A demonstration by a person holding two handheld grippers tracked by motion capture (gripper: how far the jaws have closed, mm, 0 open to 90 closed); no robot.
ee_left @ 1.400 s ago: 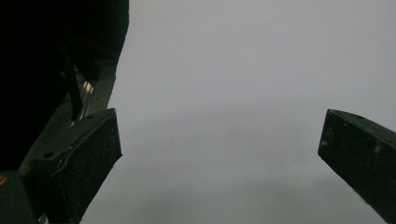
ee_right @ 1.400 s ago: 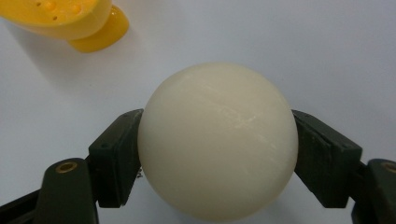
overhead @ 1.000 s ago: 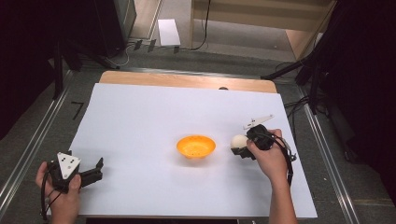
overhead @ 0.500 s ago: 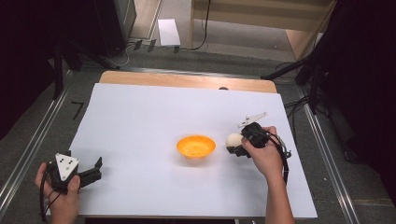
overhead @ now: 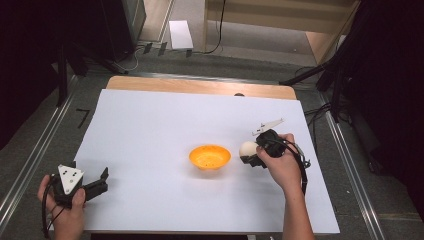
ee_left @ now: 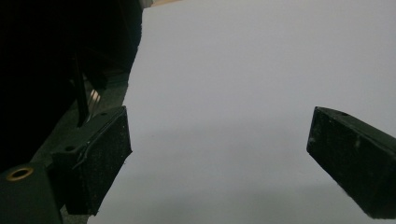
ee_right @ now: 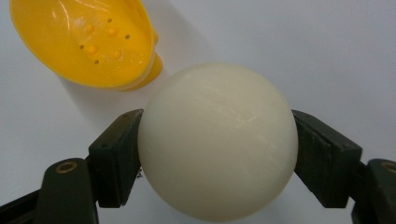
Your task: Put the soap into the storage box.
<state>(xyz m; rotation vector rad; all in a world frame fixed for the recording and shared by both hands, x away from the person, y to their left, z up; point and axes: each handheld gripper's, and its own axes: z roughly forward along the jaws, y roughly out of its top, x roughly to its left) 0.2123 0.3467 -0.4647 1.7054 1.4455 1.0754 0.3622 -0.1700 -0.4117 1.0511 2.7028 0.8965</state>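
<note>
Smooth round white ball (ee_right: 217, 142), gripper-clamped

The left tongs (ee_left: 219, 158) stood wide apart with nothing between their black jaws, above the white surface (ee_left: 243, 70), its left edge bordering darkness.

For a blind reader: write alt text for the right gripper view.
A white ball is clamped between the right gripper's two black jaws, above a white table sheet. An orange bowl with small holes in its bottom sits at upper left, just beyond the ball.
</note>
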